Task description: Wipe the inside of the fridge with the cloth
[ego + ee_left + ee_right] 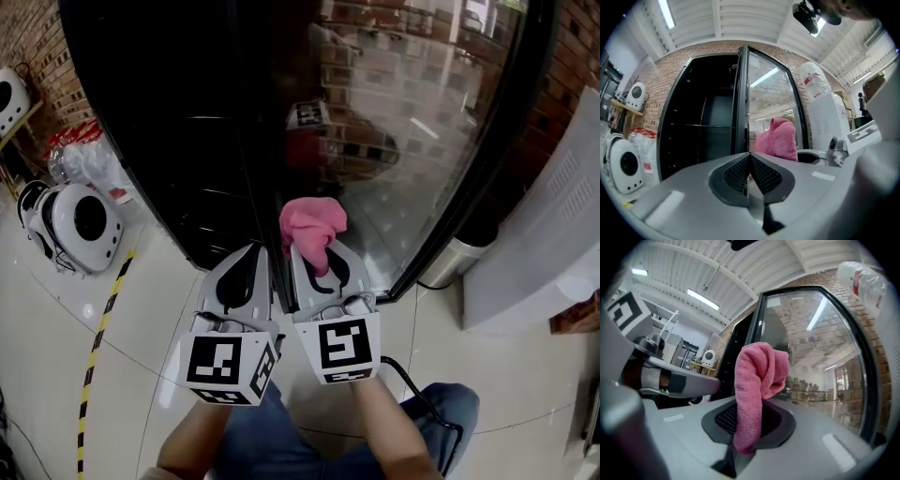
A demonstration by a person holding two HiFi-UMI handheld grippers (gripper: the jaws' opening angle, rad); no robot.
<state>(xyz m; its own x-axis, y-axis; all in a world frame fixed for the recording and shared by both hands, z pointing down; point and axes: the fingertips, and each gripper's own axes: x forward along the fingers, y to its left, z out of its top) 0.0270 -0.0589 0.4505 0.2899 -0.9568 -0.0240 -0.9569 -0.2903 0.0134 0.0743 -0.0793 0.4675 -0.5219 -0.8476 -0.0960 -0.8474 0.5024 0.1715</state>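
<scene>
Right hand-held gripper holds the pink cloth in front of the open fridge; wiping not yet begun.
Right jaws are clamped on the cloth's lower end, and the upper wad flops free above them, apart from any fridge surface. Left hand-held gripper sits just beside it, jaws together with nothing between. The glass door is swung out to the right; the dark shelved interior is on the left. To do it well, probably swing the right gripper left into the opening and lead with the loose wad, so fabric rather than jaw tips meets shelf and wall. Press flat and overlap strokes. Only a narrow strip looks pinched, so hard drags may pull it out. The left gripper could steady the door.
</scene>
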